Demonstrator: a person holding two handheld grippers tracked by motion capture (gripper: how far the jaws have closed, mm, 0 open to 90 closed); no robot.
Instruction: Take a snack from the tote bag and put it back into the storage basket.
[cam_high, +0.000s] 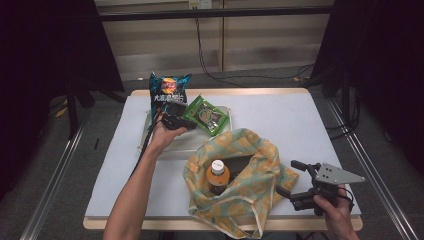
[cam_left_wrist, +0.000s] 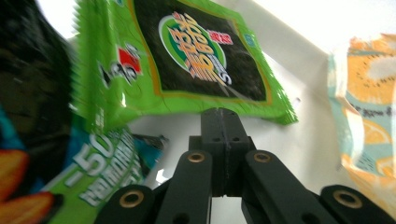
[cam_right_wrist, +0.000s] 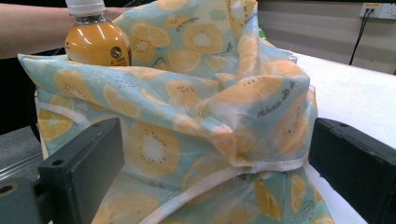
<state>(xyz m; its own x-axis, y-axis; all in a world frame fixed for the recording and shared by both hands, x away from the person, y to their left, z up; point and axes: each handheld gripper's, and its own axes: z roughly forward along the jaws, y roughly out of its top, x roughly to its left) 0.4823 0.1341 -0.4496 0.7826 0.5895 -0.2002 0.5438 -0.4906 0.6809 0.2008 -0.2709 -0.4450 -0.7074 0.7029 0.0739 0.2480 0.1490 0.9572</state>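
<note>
My left gripper (cam_high: 186, 121) reaches over the white tray (cam_high: 175, 146). Its jaws are shut, pinching the near edge of a green snack packet (cam_high: 206, 115). In the left gripper view the closed tips (cam_left_wrist: 223, 116) meet the green packet (cam_left_wrist: 196, 56) at its lower seam. A blue chips bag (cam_high: 169, 90) lies just beyond, and part of it (cam_left_wrist: 93, 172) sits under the packet. My right gripper (cam_high: 287, 176) is open at the right side of an orange-patterned fabric bag (cam_high: 255, 185). The bag's cloth (cam_right_wrist: 196, 93) sits between its spread jaws without being pressed. An orange juice bottle (cam_high: 218, 172) stands in the bag.
The white table cover (cam_high: 300, 120) stretches to the right of the tray. The bottle's white cap and neck (cam_right_wrist: 95, 39) rise above the bag's rim. Cables hang at the back wall, and dark stands flank the table.
</note>
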